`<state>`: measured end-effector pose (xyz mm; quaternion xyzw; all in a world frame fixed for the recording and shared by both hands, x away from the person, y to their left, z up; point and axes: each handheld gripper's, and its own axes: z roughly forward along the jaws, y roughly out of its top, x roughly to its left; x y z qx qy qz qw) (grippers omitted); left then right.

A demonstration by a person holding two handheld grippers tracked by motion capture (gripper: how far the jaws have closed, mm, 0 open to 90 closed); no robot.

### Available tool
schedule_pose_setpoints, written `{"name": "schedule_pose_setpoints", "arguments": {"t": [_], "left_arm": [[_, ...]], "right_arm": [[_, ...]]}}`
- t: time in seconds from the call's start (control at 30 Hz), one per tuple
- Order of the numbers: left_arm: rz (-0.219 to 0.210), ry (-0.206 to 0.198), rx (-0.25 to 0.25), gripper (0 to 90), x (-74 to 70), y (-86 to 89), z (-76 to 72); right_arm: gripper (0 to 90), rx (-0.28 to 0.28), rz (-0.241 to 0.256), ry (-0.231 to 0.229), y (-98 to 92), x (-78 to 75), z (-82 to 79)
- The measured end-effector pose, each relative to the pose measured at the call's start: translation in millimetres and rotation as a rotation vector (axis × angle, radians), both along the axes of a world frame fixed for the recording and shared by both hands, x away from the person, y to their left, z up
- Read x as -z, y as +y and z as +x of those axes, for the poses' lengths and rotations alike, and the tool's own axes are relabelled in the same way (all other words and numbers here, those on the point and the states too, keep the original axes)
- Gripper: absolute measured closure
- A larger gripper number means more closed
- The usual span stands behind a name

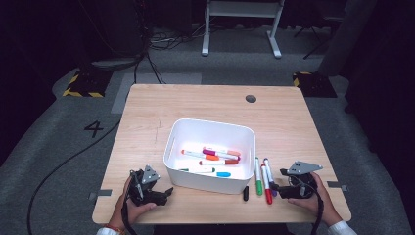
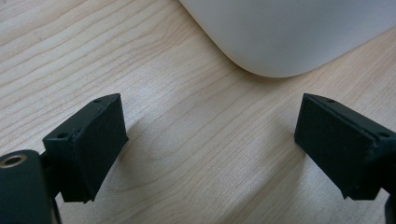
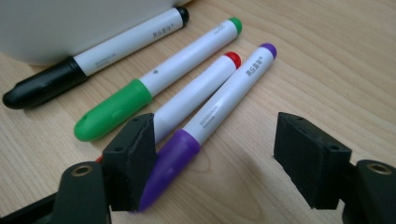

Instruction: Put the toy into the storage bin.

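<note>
On the wooden table (image 1: 147,112), the purple marker (image 3: 219,107) points away, cap between the right tool's (image 3: 215,161) apart jaws.

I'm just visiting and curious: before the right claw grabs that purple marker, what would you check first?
1. Right claw open: ok, jaws stand apart.
2. Purple marker between the jaws: ok, its cap lies by the left jaw, so off-centre.
3. Neighbours clear: not ok, the red marker lies against the purple one and may get nudged.
4. White bin has room: ok, several markers inside, with space left.
5. Left claw out of the way: ok, open over bare table near the bin's corner.
6. Green marker and black marker waiting: ok, lying beside the bin.
</note>
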<state>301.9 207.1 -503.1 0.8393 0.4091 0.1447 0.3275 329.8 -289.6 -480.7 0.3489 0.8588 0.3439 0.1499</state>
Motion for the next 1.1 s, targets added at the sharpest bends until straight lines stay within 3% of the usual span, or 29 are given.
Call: {"name": "schedule_pose_setpoints", "arguments": {"t": [0.2,0.3,0.4,0.7,0.97,1.1], "left_arm": [[0.0,-0.002,0.0,9.2,0.2,-0.2,-0.1],[-0.001,-0.002,0.0,9.2,0.2,-0.2,-0.1],[0.002,-0.002,-0.002,9.2,0.1,-0.1,-0.2],[-0.004,0.0,0.002,9.2,0.3,-0.3,0.0],[0.0,-0.002,-0.003,9.2,0.0,-0.2,-0.2],[0.001,-0.002,-0.003,9.2,0.0,-0.1,-0.1]], "right_arm": [[32.8,0.033,-0.027,0.009,-9.0,9.9,4.6],[37.6,0.068,0.003,0.015,-21.3,12.5,5.8],[51.6,0.11,0.028,-0.003,-31.9,13.3,3.9],[74.3,0.177,0.026,-0.033,-47.3,14.0,7.6],[75.5,0.18,0.028,-0.063,-48.7,15.6,8.7],[75.5,0.179,0.061,-0.082,-53.0,9.9,10.0]]}}
